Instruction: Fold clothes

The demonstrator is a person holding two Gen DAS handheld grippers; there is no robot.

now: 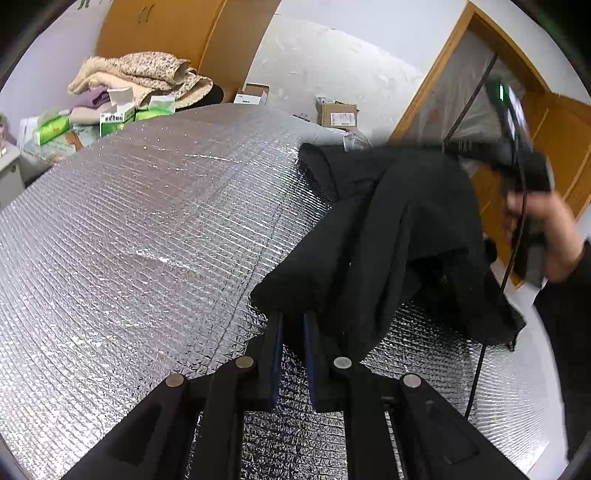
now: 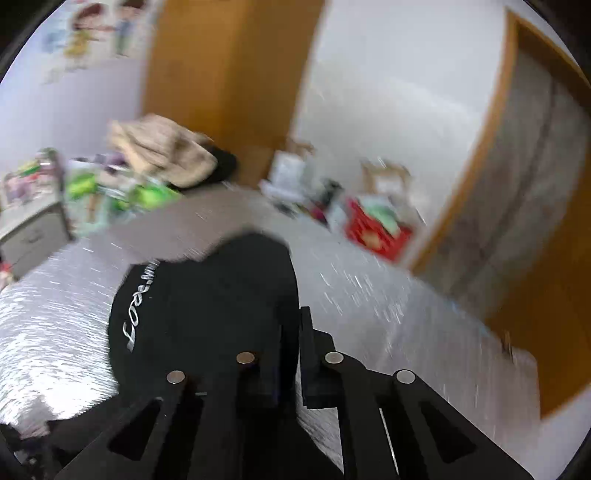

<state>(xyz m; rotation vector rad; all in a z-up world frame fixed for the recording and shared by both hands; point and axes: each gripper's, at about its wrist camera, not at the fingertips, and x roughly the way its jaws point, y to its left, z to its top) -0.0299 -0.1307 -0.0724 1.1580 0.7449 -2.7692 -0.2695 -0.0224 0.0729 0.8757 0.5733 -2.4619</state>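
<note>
A black garment (image 1: 388,236) hangs in the air above the silver quilted foil surface (image 1: 140,229), stretched between both grippers. My left gripper (image 1: 293,317) is shut on its lower edge, cloth pinched between the blue pads. My right gripper (image 1: 517,147) shows at the upper right of the left wrist view, held in a hand, with the garment's other end at it. In the blurred right wrist view the black garment (image 2: 207,306), with silver lettering, drapes over my right gripper (image 2: 297,325), whose fingers are closed on the cloth.
A pile of beige and lilac clothes (image 1: 140,77) and green tissue packs (image 1: 118,118) lie beyond the far left edge. Cardboard boxes (image 1: 338,114) stand at the far side. A red crate (image 2: 376,229), a wooden wardrobe (image 1: 192,33) and a door frame (image 1: 436,74) lie beyond.
</note>
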